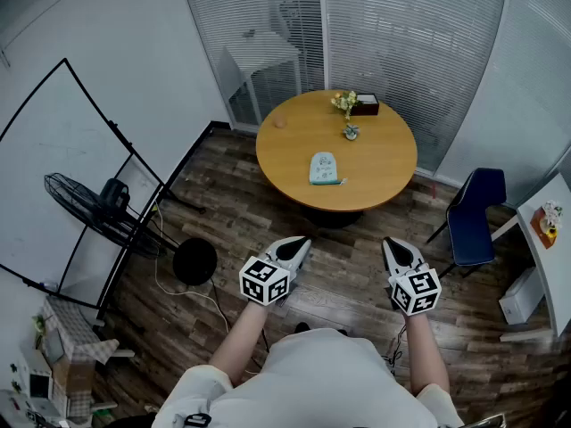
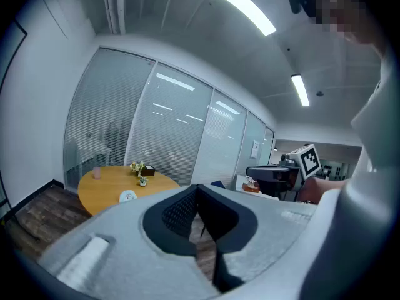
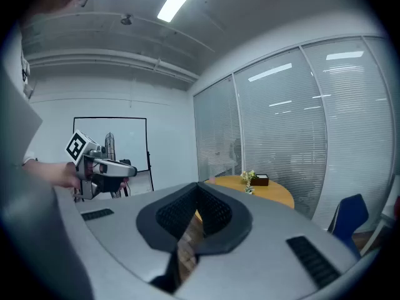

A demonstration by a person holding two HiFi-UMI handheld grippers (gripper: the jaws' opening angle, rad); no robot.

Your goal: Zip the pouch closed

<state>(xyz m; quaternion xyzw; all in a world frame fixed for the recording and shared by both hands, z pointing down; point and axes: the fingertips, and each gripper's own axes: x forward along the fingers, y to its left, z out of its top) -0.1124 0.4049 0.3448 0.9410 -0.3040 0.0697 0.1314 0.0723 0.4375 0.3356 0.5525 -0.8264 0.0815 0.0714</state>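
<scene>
Close to the person's body, the left gripper (image 1: 299, 243) and right gripper (image 1: 390, 242) point forward side by side. Each has its jaws shut tip to tip on nothing, probably a resting pose, since the work is out of reach. Across the wooden floor (image 1: 268, 212) stands the round worktop (image 1: 384, 163). The pale pouch (image 1: 324, 168) lies flat near its middle, well apart from both grippers; its zipper is too small to read. Behind it sit a small flower vase (image 1: 351, 130) and a dark box (image 1: 365, 105).
</scene>
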